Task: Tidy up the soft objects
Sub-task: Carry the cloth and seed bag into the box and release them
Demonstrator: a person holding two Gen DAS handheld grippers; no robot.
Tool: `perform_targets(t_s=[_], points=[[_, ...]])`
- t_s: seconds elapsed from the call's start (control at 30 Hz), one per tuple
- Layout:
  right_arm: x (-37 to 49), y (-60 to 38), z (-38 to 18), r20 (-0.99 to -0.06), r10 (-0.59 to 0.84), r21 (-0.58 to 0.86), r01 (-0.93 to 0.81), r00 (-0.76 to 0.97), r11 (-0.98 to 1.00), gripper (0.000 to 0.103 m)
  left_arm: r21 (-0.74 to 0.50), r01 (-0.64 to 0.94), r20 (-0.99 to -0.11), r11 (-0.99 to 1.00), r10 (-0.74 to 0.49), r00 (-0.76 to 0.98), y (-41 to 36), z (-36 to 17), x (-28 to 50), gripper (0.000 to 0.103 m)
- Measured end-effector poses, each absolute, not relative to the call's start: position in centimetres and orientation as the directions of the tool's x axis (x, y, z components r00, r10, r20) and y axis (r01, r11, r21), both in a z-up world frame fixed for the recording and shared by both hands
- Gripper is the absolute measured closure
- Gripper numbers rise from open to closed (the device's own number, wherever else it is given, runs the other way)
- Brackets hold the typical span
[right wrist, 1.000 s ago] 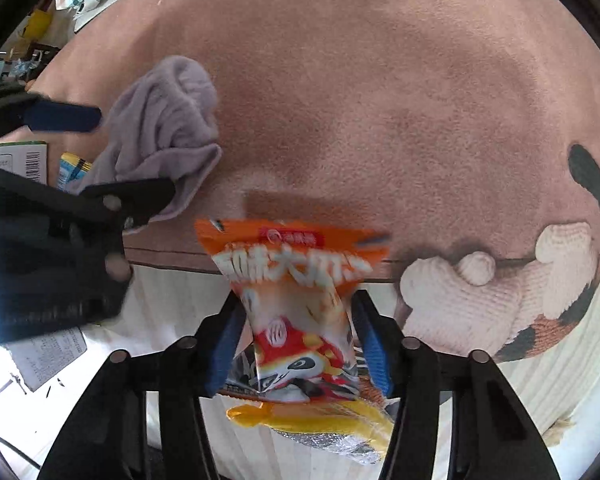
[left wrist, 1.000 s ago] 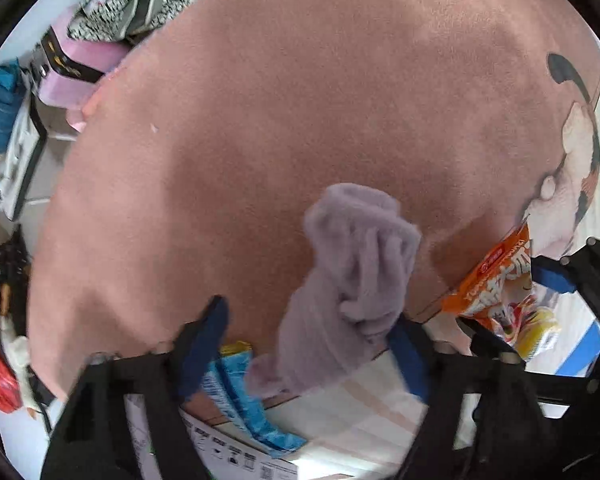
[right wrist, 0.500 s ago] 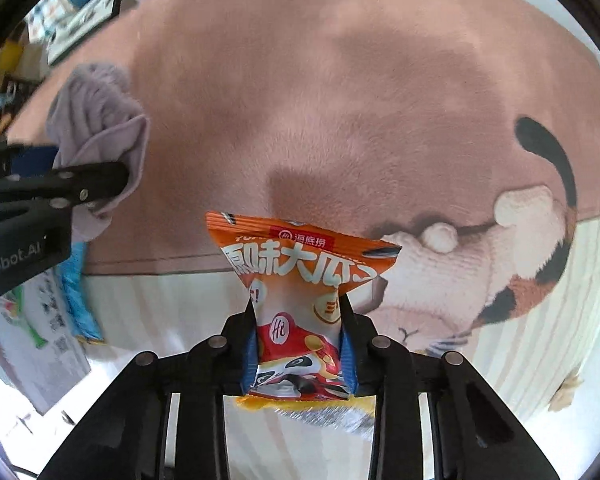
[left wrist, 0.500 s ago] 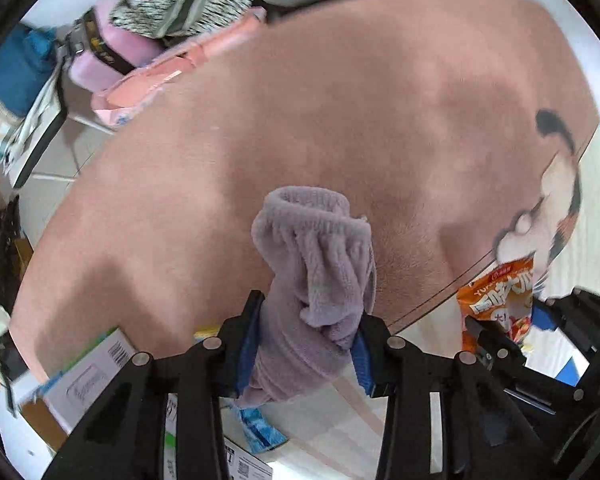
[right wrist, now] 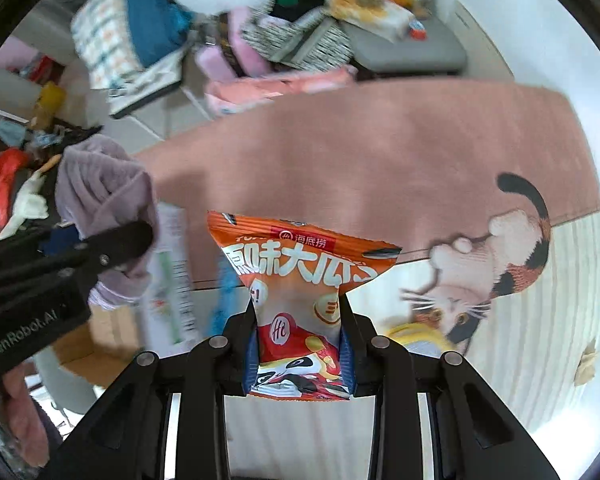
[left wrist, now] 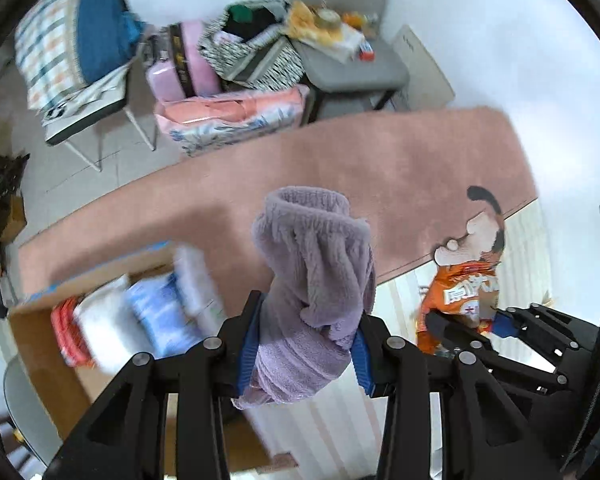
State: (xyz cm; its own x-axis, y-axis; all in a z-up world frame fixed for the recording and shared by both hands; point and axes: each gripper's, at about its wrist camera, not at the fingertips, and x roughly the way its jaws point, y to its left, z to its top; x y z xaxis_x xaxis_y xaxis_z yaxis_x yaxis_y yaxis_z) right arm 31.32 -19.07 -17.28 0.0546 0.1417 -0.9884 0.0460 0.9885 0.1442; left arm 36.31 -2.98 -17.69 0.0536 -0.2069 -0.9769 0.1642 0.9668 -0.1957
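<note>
Lilac fleece cloth point(left wrist: 312, 276), one, clamped between the left hand-held gripper point(left wrist: 306, 340) fingers, above a pink rug point(left wrist: 260, 176). One orange snack packet point(right wrist: 300, 292) pinched in the right hand-held gripper point(right wrist: 299, 350).

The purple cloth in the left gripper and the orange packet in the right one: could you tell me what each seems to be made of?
Purple cloth: apparently plush fleece or terry, matte, with fuzzy ribbed pile and soft folds, clamped in the left gripper. Orange packet: probably printed plastic film, slightly glossy, with a crimped top seam and sharp creases where the right gripper pinches it.
</note>
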Motion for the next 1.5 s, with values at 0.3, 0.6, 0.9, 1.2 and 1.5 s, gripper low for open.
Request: perform_targets(t_s=[0.3, 0.6, 0.9, 1.2, 1.5], points=[[26.5, -1.4, -14.8, -0.963, 0.267, 0.261, -0.113, 0.036, 0.959, 0.069, -0.199, -0.052, -0.979, 0.979, -0.196, 0.063, 12.8, -15.9, 29.0, 0.066], [24.2, 10.3, -23.8, -0.955, 0.275, 0.286, -0.109, -0.108, 0.952, 0.069, -0.281, -0.329, -0.925, 0.902, -0.346, -0.159, 24.0, -27.4, 26.1, 0.066], [24.7, 13.7, -30.6, -0.972, 0.161, 0.187, -0.151, -0.172, 0.971, 0.069, -0.308, -0.395, -0.858, 0.866, -0.432, -0.278, 25.5, -34.3, 26.5, 0.066], [24.6, 15.4, -31.8, -0.974, 0.099, 0.132, -0.155, -0.202, 0.979, 0.023, -0.232, -0.339, -0.895, 0.912, -0.336, -0.291, 24.9, -33.2, 26.3, 0.039], [24.0, 14.7, -28.2, -0.984, 0.074, 0.1, -0.161, -0.161, 0.982, 0.023, -0.19, -0.274, -0.952, 0.943, -0.245, -0.184, 24.2, -26.7, 23.9, 0.038]])
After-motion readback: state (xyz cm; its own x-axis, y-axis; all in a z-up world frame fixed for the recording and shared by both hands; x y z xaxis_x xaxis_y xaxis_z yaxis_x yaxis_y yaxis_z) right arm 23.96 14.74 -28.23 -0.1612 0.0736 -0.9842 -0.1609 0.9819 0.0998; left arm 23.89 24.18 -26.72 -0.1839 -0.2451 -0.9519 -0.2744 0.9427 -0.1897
